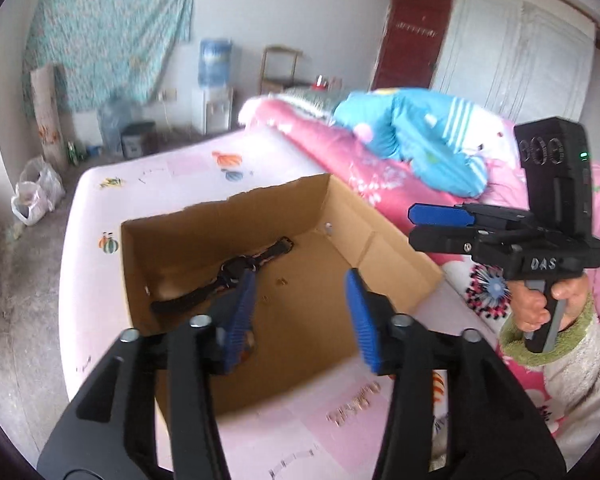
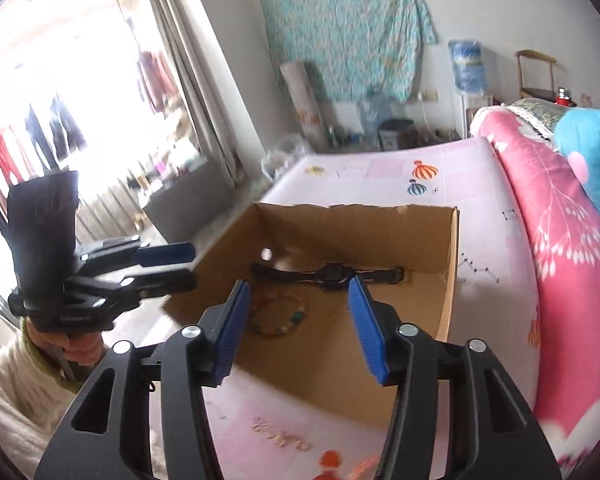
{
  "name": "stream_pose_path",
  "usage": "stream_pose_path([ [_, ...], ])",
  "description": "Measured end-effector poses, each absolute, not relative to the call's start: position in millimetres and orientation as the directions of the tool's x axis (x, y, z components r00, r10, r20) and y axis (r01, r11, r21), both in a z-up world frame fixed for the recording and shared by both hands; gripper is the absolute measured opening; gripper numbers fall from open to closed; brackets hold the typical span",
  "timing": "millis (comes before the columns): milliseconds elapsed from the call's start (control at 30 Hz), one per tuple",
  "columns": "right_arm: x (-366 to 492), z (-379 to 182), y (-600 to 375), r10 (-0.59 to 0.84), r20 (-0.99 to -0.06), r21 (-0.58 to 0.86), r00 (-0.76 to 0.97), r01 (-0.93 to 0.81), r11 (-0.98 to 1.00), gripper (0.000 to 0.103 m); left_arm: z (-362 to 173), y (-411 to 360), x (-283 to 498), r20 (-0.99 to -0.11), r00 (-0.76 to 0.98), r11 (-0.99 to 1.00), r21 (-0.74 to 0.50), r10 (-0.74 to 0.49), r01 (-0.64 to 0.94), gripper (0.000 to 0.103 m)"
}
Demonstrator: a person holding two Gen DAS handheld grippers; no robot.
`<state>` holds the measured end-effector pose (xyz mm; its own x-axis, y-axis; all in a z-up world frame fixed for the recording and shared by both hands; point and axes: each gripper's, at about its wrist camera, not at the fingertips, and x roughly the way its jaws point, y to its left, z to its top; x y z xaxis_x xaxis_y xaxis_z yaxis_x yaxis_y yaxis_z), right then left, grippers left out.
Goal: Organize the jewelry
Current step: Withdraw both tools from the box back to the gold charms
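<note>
An open cardboard box (image 1: 396,248) (image 2: 452,272) sits on the pink bed sheet. A black wristwatch (image 1: 228,276) (image 2: 332,274) lies inside it. A beaded bracelet (image 2: 278,316) lies on the box floor near the watch, with a small gold piece (image 1: 281,281) beside it. A gold chain (image 1: 354,402) (image 2: 280,434) lies on the sheet in front of the box. My left gripper (image 1: 302,312) is open and empty above the box's near side; it also shows in the right wrist view (image 2: 190,266). My right gripper (image 2: 298,320) is open and empty over the box; it shows in the left wrist view (image 1: 410,226).
A pink quilt (image 1: 364,160) with a blue plush toy (image 1: 412,132) is piled at the right of the box. The bed's edge drops to a grey floor (image 1: 16,300) at the left. A water dispenser (image 1: 216,80) and bags stand by the far wall.
</note>
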<state>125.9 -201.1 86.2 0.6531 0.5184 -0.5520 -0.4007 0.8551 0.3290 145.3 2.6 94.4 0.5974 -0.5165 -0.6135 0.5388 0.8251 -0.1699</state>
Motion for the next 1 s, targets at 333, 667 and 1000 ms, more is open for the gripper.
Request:
stream_pose_path([
  [333,55.3,28.2,-186.9,0.526,-0.574,0.399,0.627,-0.347,0.849,0.069,30.9,20.3,67.1,-0.638,0.61,0.87,-0.221,-0.471,0.44,0.063],
  [667,45.4,-34.0,-179.7,0.489,-0.702,0.445,0.517,-0.218,0.869,0.069,-30.3,13.9,73.4,-0.757,0.55,0.917,-0.161,-0.352,0.364,0.063],
  [1000,38.4,-34.9,-174.1,0.414,-0.73,0.354,0.544,-0.216,0.91,0.069,-42.8,10.2,75.9,-0.767,0.561,0.93,-0.125,-0.312,0.345,0.063],
])
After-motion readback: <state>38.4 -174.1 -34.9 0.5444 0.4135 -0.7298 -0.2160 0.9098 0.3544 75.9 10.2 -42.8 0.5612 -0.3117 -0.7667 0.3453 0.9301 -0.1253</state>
